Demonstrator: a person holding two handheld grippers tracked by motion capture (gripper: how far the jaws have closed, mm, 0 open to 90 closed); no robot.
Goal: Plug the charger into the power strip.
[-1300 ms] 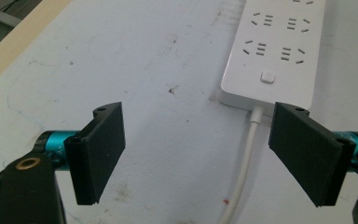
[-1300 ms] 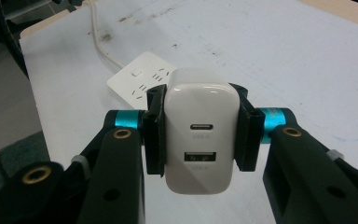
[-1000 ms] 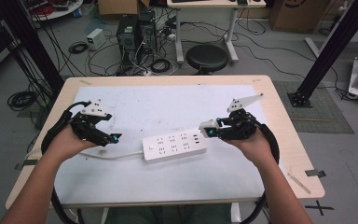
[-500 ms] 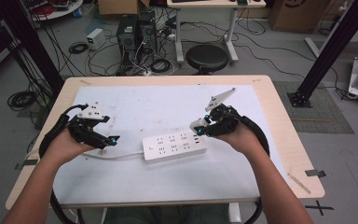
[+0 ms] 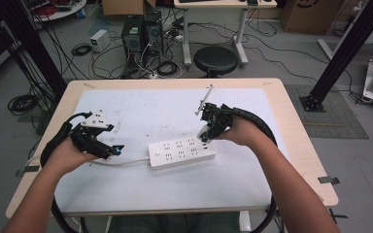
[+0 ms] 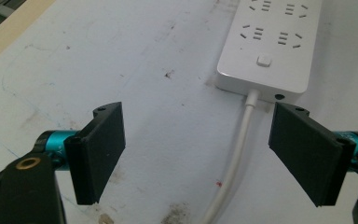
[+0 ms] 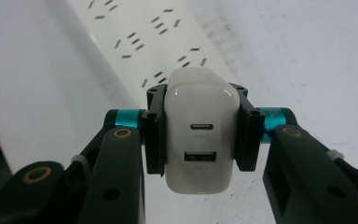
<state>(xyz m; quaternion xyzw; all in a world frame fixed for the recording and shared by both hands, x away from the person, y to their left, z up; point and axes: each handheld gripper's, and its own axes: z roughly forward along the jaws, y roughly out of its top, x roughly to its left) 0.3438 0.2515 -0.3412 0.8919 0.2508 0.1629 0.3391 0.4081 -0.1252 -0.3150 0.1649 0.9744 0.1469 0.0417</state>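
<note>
- The surface (image 5: 141,109) is covered by a white, scuffed mat, with a bare wooden rim left showing around it.
- A white power strip (image 5: 182,152) is laid flat near the middle of the surface, and its white cable (image 5: 121,161) is run off toward the person's left.
- In the left gripper view the switch end of the power strip (image 6: 270,44) is seen just ahead of the fingers, and the cable (image 6: 235,161) is passed between them without being touched.
- The left gripper (image 5: 108,148) is held low over the mat just beside the cable, and its fingers (image 6: 100,147) are spread wide with nothing gripped.
- The right gripper (image 5: 206,132) is held at the far right end of the power strip, pointed down at it.
- A white charger block (image 7: 199,128) with two ports on its face is clamped between the fingers (image 7: 153,133) of the right gripper; it is poised over the strip's sockets, and whether it touches them cannot be told.
</note>
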